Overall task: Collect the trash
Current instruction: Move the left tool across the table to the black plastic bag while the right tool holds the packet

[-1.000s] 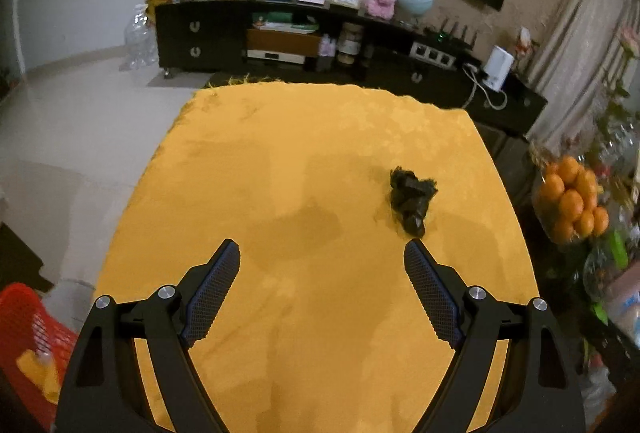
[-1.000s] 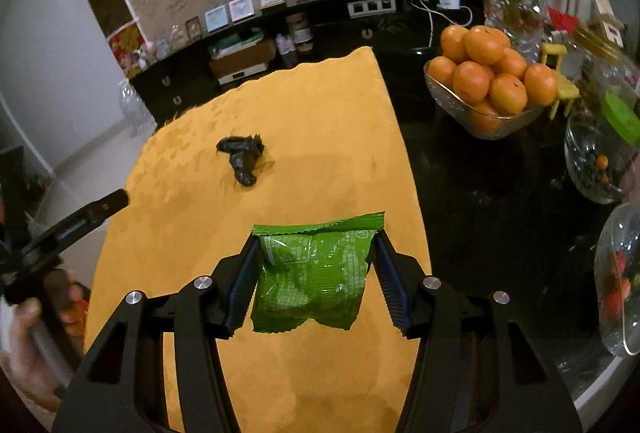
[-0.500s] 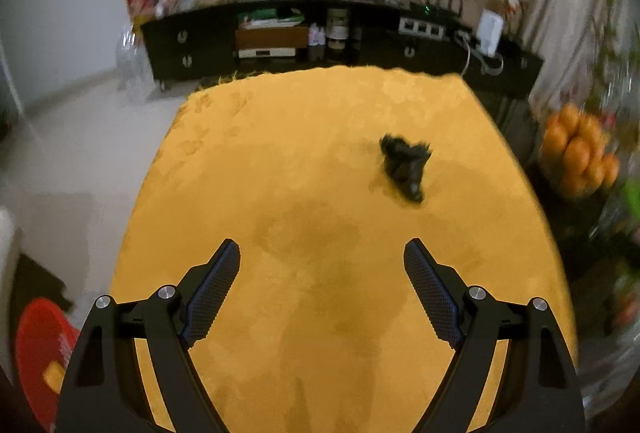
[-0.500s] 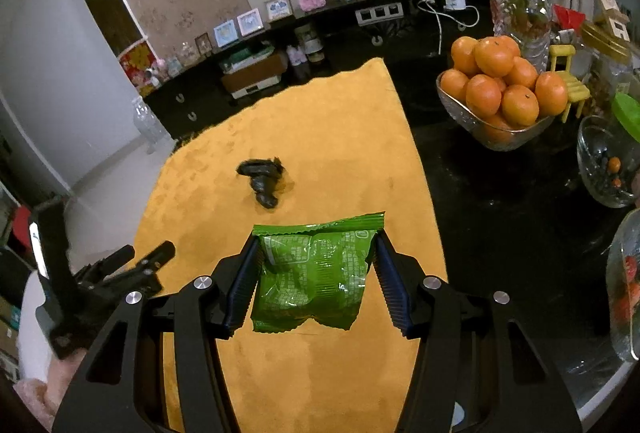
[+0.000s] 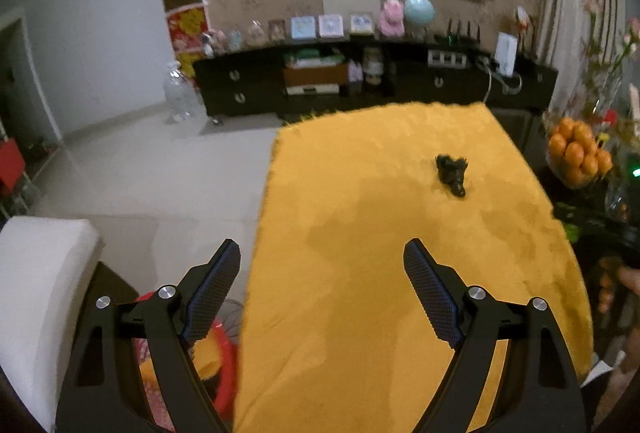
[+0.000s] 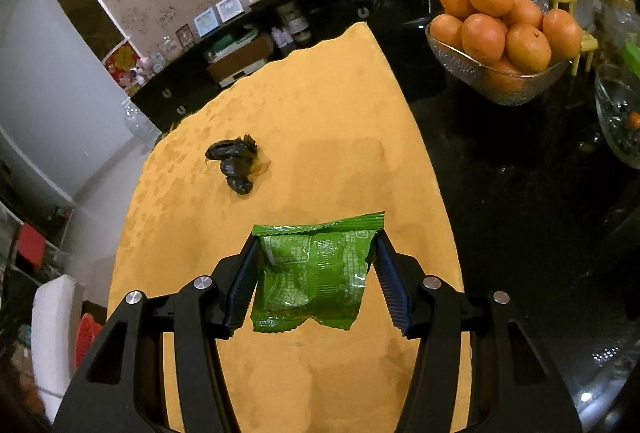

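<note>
Right tongs: my right gripper (image 6: 316, 265) is clamped on a green snack packet (image 6: 314, 269), one pad pressed against each side of it, and I hold it above the near part of the yellow tablecloth (image 6: 332, 137).
Left tongs: my left gripper (image 5: 322, 289) stands wide apart with nothing between the pads, over the left edge of the cloth.
Black trash: a crumpled black wrapper (image 6: 234, 165) lies on the cloth, well beyond the packet and to its left; in my left view it sits far ahead, toward the right.
Red basket: a red basket (image 5: 222, 361) shows below my left tongs, beside the table's edge, with something yellow in it.
Bowl: a glass bowl of oranges (image 6: 500, 33) stands on the dark tabletop, right of the cloth.
</note>
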`<act>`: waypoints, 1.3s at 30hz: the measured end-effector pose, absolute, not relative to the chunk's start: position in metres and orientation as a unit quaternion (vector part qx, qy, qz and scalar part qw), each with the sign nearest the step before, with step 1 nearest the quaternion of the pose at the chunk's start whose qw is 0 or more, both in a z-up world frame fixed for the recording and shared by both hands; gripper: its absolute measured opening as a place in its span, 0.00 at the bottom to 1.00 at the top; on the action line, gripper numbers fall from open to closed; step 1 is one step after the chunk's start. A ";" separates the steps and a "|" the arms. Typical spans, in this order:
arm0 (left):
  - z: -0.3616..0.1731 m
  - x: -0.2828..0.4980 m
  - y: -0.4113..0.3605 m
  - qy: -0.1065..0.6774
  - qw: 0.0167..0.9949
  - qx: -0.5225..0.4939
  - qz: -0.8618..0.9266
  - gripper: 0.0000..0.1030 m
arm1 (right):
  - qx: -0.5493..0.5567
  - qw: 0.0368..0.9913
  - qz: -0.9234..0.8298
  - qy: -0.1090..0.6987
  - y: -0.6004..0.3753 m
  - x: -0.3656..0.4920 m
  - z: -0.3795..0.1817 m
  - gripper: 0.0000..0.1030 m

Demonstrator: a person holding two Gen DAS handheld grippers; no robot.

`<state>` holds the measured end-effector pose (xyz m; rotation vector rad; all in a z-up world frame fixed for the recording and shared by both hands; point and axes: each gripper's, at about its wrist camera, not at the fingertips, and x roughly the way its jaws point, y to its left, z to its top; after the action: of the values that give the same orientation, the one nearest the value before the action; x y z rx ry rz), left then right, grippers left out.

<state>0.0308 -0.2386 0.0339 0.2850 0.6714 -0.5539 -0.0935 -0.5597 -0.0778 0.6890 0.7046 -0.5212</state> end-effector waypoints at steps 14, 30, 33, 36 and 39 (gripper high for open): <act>0.091 -0.043 -0.171 0.284 0.918 0.094 -0.261 0.78 | 0.316 0.857 -0.239 0.330 -0.551 -0.087 -0.078 0.52; 0.165 -0.131 -0.151 0.202 0.926 0.133 -0.290 0.76 | 0.306 0.863 -0.233 0.327 -0.544 -0.089 -0.074 0.52; 0.179 -0.125 -0.175 0.201 0.920 0.131 -0.310 0.76 | 0.303 0.865 -0.234 0.325 -0.543 -0.092 -0.072 0.52; 0.191 -0.118 -0.204 0.186 0.918 0.144 -0.319 0.76 | 0.308 0.862 -0.237 0.326 -0.546 -0.092 -0.074 0.52; 0.203 -0.111 -0.236 0.179 0.911 0.148 -0.341 0.76 | 0.308 0.863 -0.236 0.322 -0.545 -0.091 -0.071 0.52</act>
<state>-0.1108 -0.2355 0.2030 0.3049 0.3697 -0.7022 -0.0912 -0.5453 -0.0713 0.6466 0.6749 -0.4943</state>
